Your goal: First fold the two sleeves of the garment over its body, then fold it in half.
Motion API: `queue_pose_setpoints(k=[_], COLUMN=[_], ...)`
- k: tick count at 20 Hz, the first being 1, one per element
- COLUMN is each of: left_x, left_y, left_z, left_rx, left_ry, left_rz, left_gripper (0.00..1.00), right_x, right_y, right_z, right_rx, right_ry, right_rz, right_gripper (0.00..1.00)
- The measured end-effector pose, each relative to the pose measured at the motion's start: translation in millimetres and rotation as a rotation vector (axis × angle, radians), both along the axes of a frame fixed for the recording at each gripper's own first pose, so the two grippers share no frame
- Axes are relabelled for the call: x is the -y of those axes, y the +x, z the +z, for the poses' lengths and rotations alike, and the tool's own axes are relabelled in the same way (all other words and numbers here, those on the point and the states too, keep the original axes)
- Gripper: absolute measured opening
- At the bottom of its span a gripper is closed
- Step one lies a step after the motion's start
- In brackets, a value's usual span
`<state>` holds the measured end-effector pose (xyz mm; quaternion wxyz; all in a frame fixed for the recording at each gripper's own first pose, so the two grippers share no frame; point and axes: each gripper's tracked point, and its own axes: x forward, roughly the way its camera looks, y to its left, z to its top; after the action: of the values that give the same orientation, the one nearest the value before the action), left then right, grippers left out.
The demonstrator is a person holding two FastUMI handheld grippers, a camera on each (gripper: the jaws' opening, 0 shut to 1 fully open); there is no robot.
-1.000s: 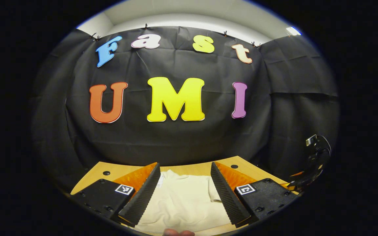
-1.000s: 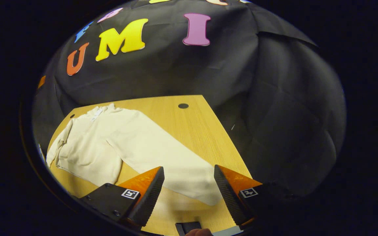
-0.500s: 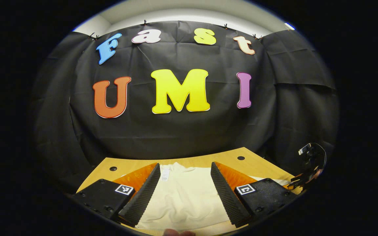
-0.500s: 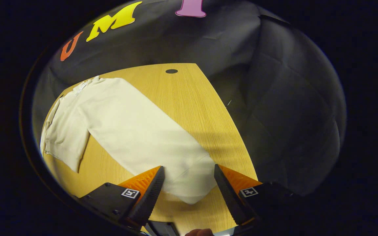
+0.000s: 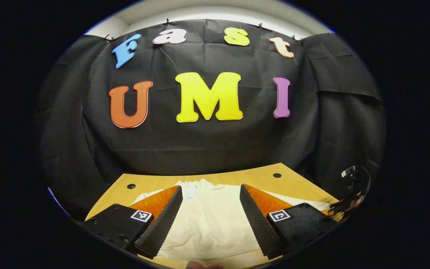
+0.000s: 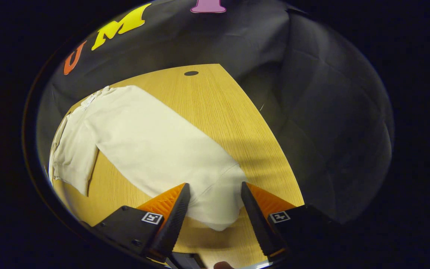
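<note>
Between your right gripper (image 6: 212, 201) fingers, the cuff end of the right sleeve (image 6: 215, 194) is lying flat on the wooden table (image 6: 215, 108); you're holding the jaws spread with the cloth between them, nothing clamped yet. Your thumb tip is just showing at the bottom edge. Past the cuff, that sleeve is running long and straight across the table up to the shoulder, and the garment (image 6: 88, 127) body is lying farther left, cream, spread flat, with its neck label toward the far wall.

Over in the left gripper view, your left gripper (image 5: 210, 215) is also sitting with jaws apart, hovering above the garment's (image 5: 211, 220) body near the near hem, gripping nothing. Beyond the fingers, the collar and label are pointing at the back edge of the table (image 5: 155, 181). Off to the far right, the other gripper (image 5: 351, 194) is showing small at the table edge.

Progress, judging from this: nothing folded yet. The right sleeve is out straight, so both sleeve folds and the half fold are all remaining. You're looking set to pinch the right cuff first.
</note>
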<state>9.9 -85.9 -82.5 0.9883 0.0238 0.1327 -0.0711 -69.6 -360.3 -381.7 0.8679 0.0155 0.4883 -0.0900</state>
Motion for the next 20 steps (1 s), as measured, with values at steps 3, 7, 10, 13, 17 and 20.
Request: queue_pose_setpoints(k=[3, 7, 10, 13, 17, 20], left_x=[-2.8, -11.7, -19.2, -30.1, -47.5, -65.1], left_y=[-2.4, -0.3, -0.3, -0.3, 0.0, 0.0], left_z=[0.4, 4.5, 7.6, 7.4, 3.2, 1.1], left_rx=[-0.004, 0.012, 0.022, 0.027, 0.019, 0.017], left_ry=[0.007, 0.022, 0.032, 0.031, 0.009, -0.016], left_rz=[0.004, 0.009, 0.014, 0.024, 0.056, 0.095], left_gripper=[0.98, 0.98, 0.98, 0.98, 0.97, 0.97], right_x=[-9.6, -10.8, -13.0, -12.4, -24.9, -46.0], right_y=[3.2, 3.2, 5.1, 10.8, 28.3, 52.3], right_z=[-3.0, -0.4, 2.9, 22.9, 70.1, 117.4], right_rx=[0.005, -0.036, -0.033, 0.019, 0.104, 0.196], right_ry=[0.004, -0.016, 0.001, 0.031, 0.062, 0.099], right_rz=[0.052, 0.003, -0.031, -0.083, -0.091, -0.083], right_gripper=[0.45, 0.13, 0.07, 0.07, 0.07, 0.07])
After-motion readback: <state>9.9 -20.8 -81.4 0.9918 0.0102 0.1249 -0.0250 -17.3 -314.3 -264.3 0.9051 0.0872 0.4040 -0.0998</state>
